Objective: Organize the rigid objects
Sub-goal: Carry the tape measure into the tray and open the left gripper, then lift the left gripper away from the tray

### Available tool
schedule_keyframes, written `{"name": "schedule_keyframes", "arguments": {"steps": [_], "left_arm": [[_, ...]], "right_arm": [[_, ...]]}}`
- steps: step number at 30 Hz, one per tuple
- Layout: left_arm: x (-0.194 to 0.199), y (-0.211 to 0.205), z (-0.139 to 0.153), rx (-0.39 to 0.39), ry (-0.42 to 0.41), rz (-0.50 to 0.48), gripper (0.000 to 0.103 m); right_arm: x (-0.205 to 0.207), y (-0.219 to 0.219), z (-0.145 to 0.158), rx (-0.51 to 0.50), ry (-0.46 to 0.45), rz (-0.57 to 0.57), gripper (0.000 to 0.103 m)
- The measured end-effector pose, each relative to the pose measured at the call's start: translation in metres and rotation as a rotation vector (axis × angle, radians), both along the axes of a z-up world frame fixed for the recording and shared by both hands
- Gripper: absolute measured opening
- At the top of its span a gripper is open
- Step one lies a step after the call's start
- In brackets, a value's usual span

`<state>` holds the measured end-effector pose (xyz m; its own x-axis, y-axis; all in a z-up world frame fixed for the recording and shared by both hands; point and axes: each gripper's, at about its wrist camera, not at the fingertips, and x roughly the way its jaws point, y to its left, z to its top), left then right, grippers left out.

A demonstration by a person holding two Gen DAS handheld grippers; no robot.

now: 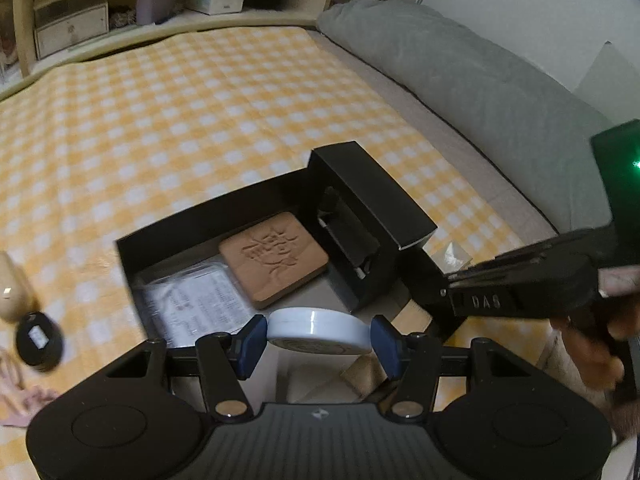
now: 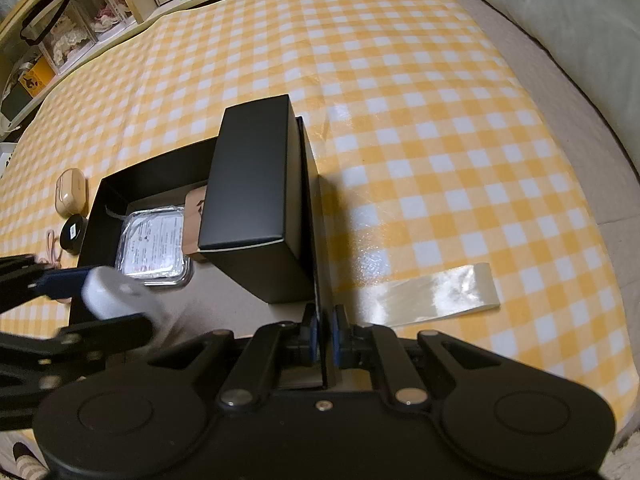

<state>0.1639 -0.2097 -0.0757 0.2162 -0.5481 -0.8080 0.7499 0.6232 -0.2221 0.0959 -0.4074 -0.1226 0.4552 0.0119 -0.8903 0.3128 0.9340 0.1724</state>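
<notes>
A black open box lies on the yellow checked cloth. Inside it are a brown embossed tile, a clear plastic packet and a smaller black box. My left gripper is shut on a white round disc and holds it over the box's near edge. It also shows in the right wrist view. My right gripper is shut on the black box's right wall. The smaller black box stands just ahead of it.
A round black case and a beige earbud case lie left of the box. A strip of clear tape sticks to the cloth on the right. A grey pillow and shelves line the far side.
</notes>
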Motion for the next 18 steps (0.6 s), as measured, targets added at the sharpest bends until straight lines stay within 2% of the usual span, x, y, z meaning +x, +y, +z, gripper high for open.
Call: {"name": "schedule_keyframes", "arguments": {"steps": [6, 9, 10, 12, 18], "left_arm": [[0.01, -0.009, -0.014, -0.011, 0.084, 0.022, 0.058], [0.01, -0.01, -0.019, -0.019, 0.085, 0.035, 0.06], [0.011, -0.009, -0.019, -0.042, 0.086, 0.046, 0.074], [0.013, -0.006, -0.019, -0.069, 0.081, 0.093, 0.092], [0.015, 0.001, -0.02, -0.061, 0.08, 0.095, 0.095]], "right_arm": [[0.0, 0.0, 0.0, -0.002, 0.003, 0.004, 0.008], [0.001, 0.0, 0.0, -0.004, 0.007, 0.007, 0.008], [0.002, 0.0, -0.001, -0.005, 0.009, 0.008, 0.008], [0.003, 0.002, -0.002, -0.011, 0.015, 0.013, 0.008], [0.004, 0.001, -0.005, -0.01, 0.028, 0.015, 0.009]]}}
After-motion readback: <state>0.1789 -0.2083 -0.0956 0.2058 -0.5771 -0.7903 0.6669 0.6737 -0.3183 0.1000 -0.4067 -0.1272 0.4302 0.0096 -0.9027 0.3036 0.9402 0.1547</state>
